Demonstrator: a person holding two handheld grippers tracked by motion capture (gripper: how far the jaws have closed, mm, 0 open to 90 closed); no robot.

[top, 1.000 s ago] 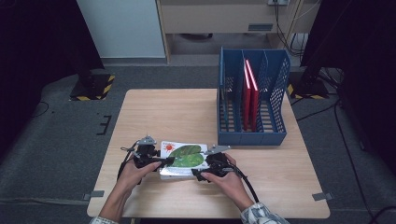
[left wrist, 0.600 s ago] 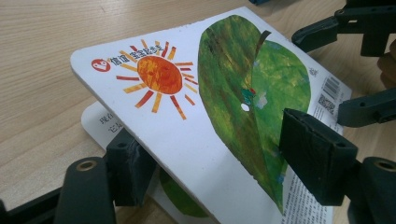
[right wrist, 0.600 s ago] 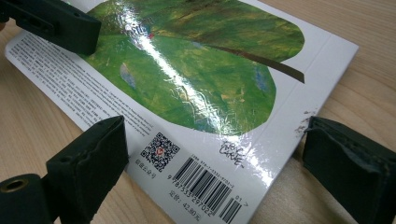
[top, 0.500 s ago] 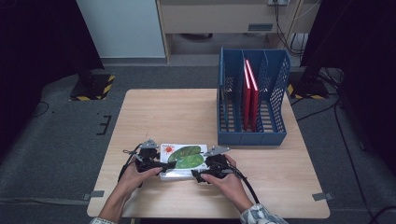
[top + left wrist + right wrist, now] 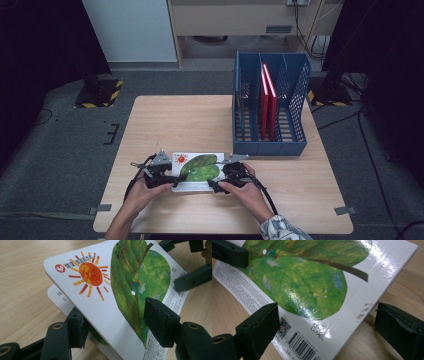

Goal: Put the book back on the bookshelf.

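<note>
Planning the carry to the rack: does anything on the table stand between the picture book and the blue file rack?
Nothing visible does. The book lies near the table's front edge between both grippers, and only bare tabletop separates it from the rack.

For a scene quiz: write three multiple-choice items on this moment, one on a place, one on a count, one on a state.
1. Where is the picture book?
A. in the rack
B. at the table's near edge, between both grippers
C. on the floor

2. How many red books stand in the blue rack?
A. two
B. none
C. five

3. How does the book's cover lie by the left gripper?
A. flat and closed
B. torn off
C. raised off the page beneath

Answers: B, the high view shows it there; A, two red spines stand upright; C, the left gripper view shows a gap under it.
</note>
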